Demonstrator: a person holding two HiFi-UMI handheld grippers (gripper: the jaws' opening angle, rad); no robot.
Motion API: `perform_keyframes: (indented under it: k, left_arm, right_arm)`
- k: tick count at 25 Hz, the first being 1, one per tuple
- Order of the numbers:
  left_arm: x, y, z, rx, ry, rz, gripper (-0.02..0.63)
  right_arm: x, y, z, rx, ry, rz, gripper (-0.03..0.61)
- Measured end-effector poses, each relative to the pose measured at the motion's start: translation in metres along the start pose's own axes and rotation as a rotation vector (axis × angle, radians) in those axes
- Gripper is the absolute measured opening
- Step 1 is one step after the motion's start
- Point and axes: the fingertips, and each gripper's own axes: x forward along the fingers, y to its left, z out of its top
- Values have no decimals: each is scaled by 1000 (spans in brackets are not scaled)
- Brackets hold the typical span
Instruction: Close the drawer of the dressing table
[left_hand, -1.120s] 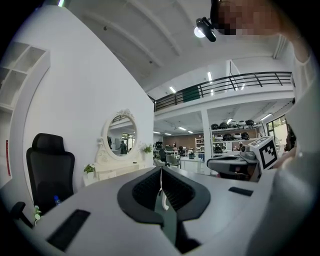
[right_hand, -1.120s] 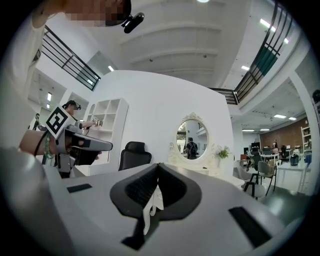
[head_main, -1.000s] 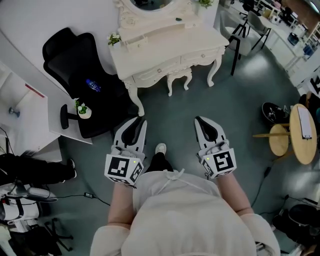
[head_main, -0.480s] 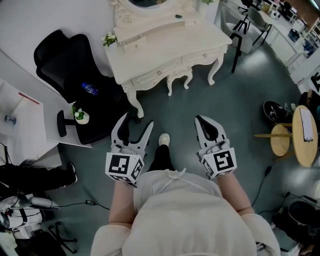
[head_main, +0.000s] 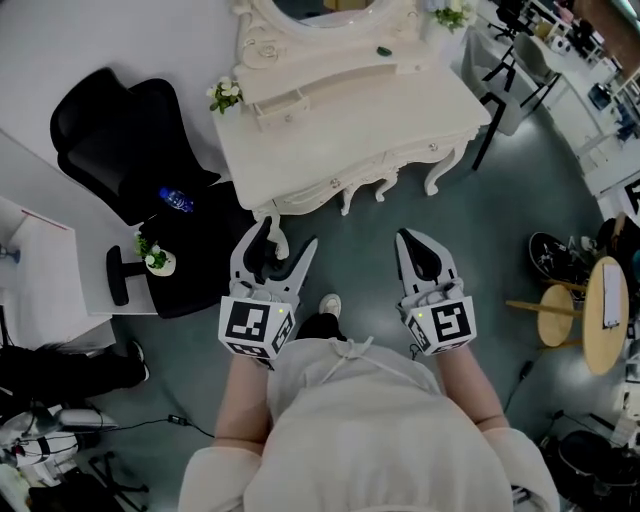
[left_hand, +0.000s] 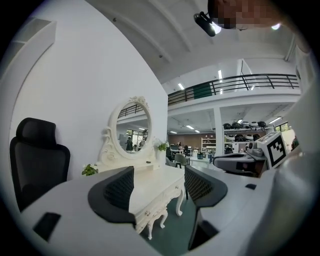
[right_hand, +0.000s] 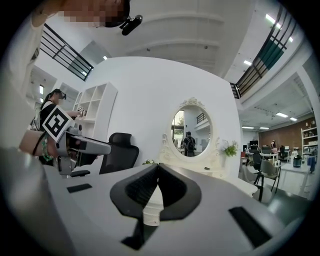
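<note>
Head view, item by item. Dressing table (head_main: 340, 130): white, carved, set against the wall, ahead of both grippers and untouched by either. Small upper drawer (head_main: 280, 103): at the table's left end, apparently pulled out. Left gripper (head_main: 289, 231): released, jaws just opened and standing wide, nothing between them, near the table's front left leg. Right gripper (head_main: 405, 237): clenched, jaws together, holding nothing. Black office chair (head_main: 105, 140): left of the table, water bottle (head_main: 175, 200) lying on its seat.
</note>
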Motion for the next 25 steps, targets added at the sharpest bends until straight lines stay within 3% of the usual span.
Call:
perform_keyframes:
  k: [7,13,19,25]
  left_arm:
    - [69,77,8,-5,18,19,318]
    - [112,117,6,-23,42,46,318]
    - [155,149,-7,-46,80,105,318]
    - [207,186,-17,-79,110,219,318]
  right_arm:
    - [108,-29,7,16,2,1,6]
    - [174,-41,2,10,20,38,6]
    - [238,-63,-3,6,22,113,6]
    - [314,-90,-7,-29,24,237,6]
